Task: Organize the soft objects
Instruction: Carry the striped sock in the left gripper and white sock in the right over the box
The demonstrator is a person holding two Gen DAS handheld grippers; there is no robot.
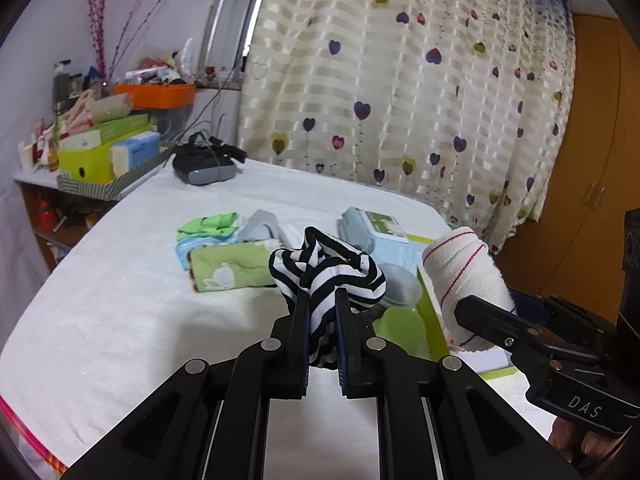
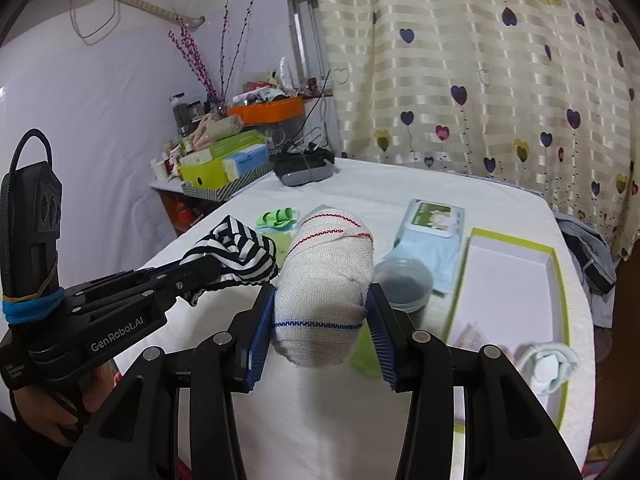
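Observation:
My left gripper is shut on a black-and-white striped sock, bunched up and lifted off the white bed. My right gripper is shut on a rolled white cloth with red and blue stitched lines, also held in the air. Each gripper shows in the other's view: the right gripper with the white roll to the right, the left gripper with the striped sock to the left. A green towel and green socks lie on the bed.
A shallow green-rimmed white box lies at right, with a pale rolled item at its near end. A wipes pack, a grey round tub, a black headset and a cluttered side shelf are around.

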